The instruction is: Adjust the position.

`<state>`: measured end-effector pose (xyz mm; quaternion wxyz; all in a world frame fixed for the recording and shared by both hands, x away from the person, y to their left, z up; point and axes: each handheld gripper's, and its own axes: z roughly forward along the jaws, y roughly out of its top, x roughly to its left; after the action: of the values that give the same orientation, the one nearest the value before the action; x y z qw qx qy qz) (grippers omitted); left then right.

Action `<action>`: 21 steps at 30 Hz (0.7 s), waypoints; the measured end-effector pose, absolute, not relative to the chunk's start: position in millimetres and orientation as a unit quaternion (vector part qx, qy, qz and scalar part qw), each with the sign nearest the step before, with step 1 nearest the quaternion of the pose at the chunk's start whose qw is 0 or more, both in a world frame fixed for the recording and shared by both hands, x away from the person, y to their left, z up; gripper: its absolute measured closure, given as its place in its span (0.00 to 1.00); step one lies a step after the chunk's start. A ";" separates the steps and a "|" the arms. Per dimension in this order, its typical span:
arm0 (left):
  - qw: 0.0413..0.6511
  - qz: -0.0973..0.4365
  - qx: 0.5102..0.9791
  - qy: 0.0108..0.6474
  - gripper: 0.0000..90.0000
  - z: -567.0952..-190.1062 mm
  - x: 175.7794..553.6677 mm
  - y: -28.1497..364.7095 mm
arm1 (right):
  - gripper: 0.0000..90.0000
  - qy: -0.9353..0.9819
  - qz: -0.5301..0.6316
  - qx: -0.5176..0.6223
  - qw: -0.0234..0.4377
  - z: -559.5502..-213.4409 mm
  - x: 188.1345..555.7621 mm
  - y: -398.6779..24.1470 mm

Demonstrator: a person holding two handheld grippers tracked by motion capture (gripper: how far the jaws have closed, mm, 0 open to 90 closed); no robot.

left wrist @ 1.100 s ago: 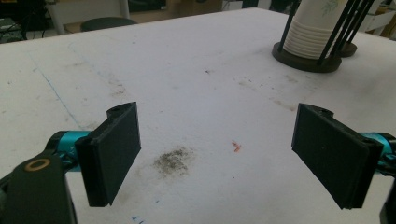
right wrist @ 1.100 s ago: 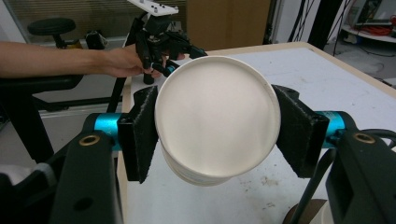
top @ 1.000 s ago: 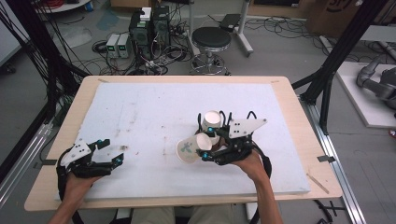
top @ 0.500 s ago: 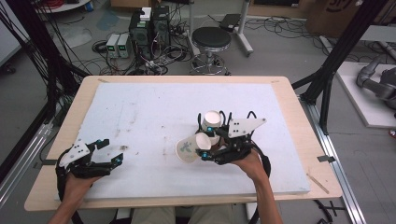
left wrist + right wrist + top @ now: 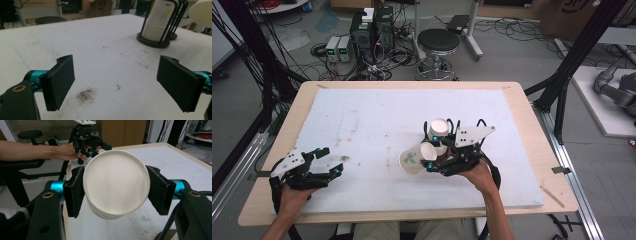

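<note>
Two grippers are working at very different jobs right now. Your right gripper [image 5: 432, 162], sitting just right of centre in the high view, is pinching a white paper cup [image 5: 116, 183] by its sides, and the cup is lying on its side with its base turned back toward your wrist and its mouth pointing toward the left of the frame. In the right gripper view both black pads [image 5: 75, 191] are pressing on opposite walls of the cup, which is probably why the grip is sitting near the stiffer base rather than the soft rim. It may be more than one nested cup you are holding; a second edge seems to be showing beneath the base, but the view is too close to be sure.

Just above your right hand in the high view, the cup holder [image 5: 439, 131] is standing upright with its stack of cups [image 5: 160, 26] caged by black rods, so you are most likely lifting a cup clear of it and tilting it out.

Your left gripper [image 5: 324, 162] is resting at the lower left of the white table mat [image 5: 377, 120], well apart from the cups, with its jaws spread and nothing between them, seemingly waiting to receive or steady the cup.
</note>
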<state>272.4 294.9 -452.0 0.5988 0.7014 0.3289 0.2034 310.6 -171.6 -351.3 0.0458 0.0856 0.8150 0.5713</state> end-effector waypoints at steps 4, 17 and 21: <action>0.614 0.199 0.703 0.299 0.17 -440.0 272.7 289.4 | 0.41 0.818 0.567 0.083 0.043 -351.0 311.1 -170.2; 0.611 0.141 0.747 0.219 0.17 -405.4 284.4 267.8 | 0.41 0.816 0.572 0.073 0.040 -348.4 310.9 -166.0; 0.613 0.123 0.756 0.192 0.16 -398.1 287.6 257.8 | 0.41 0.817 0.571 0.069 0.036 -348.2 310.2 -163.4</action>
<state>287.6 257.8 -398.1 0.6132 0.7564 0.1917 0.1231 310.2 -163.4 -348.2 0.0358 0.0692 0.8171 0.5712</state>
